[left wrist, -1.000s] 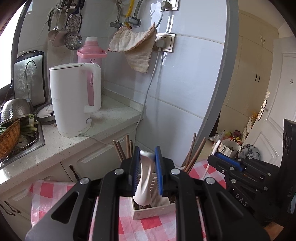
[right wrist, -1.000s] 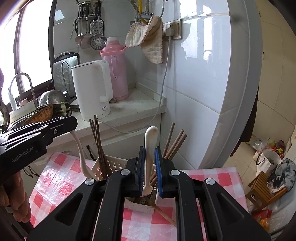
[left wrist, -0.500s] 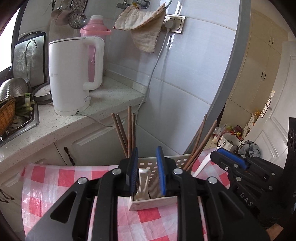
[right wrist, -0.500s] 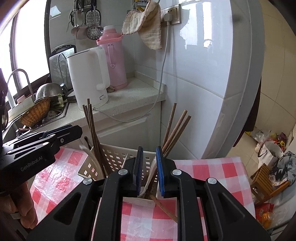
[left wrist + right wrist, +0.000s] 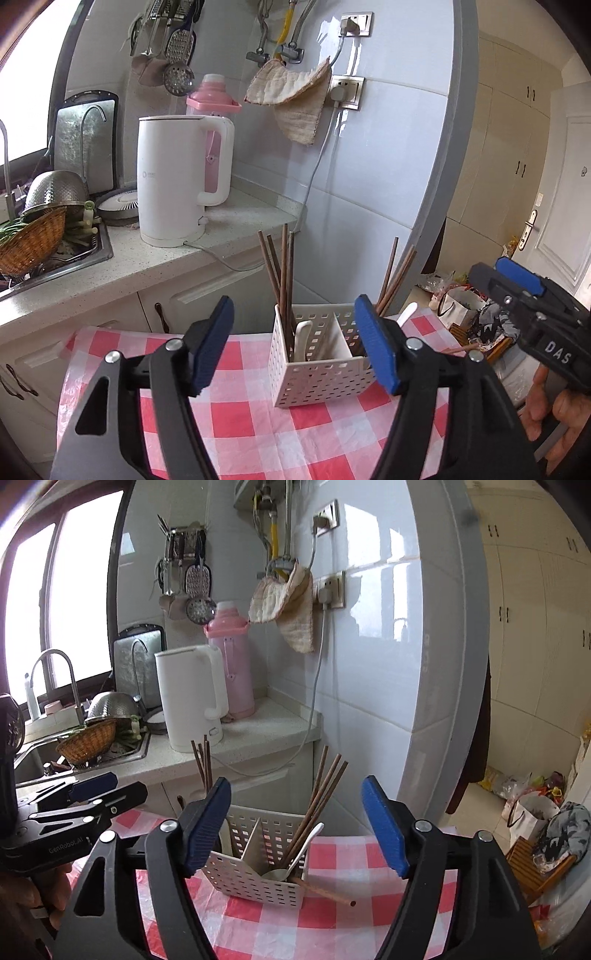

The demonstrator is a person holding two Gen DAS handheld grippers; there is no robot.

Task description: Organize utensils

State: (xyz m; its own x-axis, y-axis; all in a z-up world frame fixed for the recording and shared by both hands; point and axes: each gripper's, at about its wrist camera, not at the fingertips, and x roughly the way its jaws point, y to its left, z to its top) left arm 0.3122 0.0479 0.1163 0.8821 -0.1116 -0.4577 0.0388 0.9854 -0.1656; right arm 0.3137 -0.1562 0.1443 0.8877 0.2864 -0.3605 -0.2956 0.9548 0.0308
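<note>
A table under a red-and-white checked cloth (image 5: 240,424) stands against the cabinet front. On the cloth sits a white perforated caddy (image 5: 321,380), near the table's far edge. One brown chopstick (image 5: 325,890) lies flat on the cloth, one end touching the caddy's base. Behind the table runs a speckled counter (image 5: 122,266), carrying a white kettle (image 5: 173,181), a pink thermos (image 5: 231,664) and a sink (image 5: 74,258).
</note>
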